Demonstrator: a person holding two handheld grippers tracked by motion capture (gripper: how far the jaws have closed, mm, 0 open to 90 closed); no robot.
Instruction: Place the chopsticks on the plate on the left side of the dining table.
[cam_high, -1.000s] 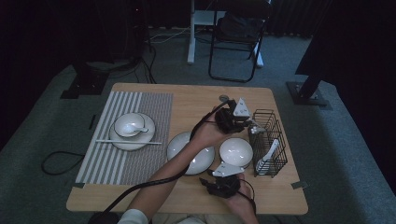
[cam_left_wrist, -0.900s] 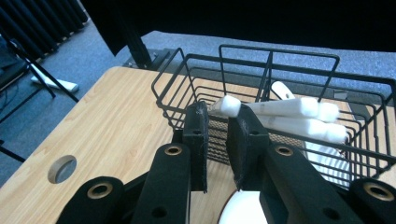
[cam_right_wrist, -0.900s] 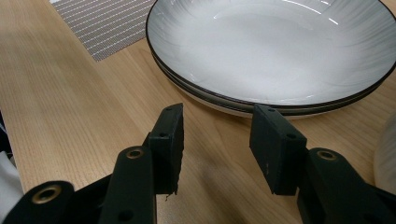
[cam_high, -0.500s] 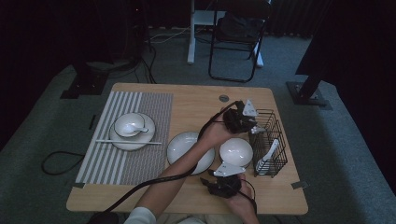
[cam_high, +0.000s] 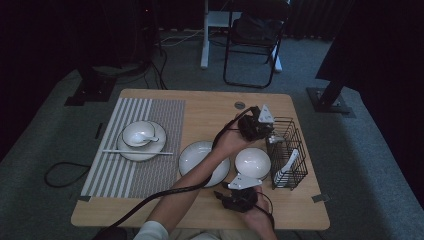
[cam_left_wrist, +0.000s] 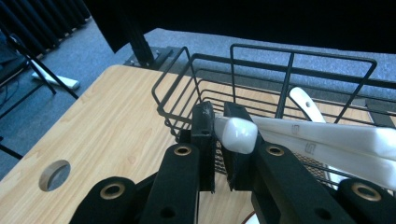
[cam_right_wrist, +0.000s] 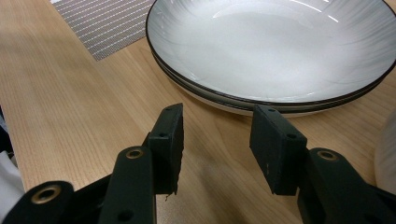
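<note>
So from the high view, the left claw (cam_high: 266, 131) sits at about 2 o'clock on the wooden surface (cam_high: 210, 107), right at the near end of the black wire basket (cam_high: 292, 150). Its tips are too small and dark to read there. The right claw (cam_high: 239, 196) rests at 5 o'clock, just below the small white bowl (cam_high: 252, 162).

Left gripper view is way clearer: the left claw (cam_left_wrist: 218, 135) has just been closing and now pinches the rounded handle end of a glossy white ceramic spoon (cam_left_wrist: 238, 134). The spoon's bowl runs off the right edge, cut off, and a second white spoon (cam_left_wrist: 355, 156) lies under it. The basket (cam_left_wrist: 187, 100) is thin black rod and mesh.

Right gripper view: the right claw (cam_right_wrist: 217, 140) stands apart with nothing between the matte black pads, hovering over wood grain. At 12 o'clock sits a shallow white plate (cam_right_wrist: 275, 51) with a dark rim, partly cropped; it seems stacked on another, hard to say.
</note>
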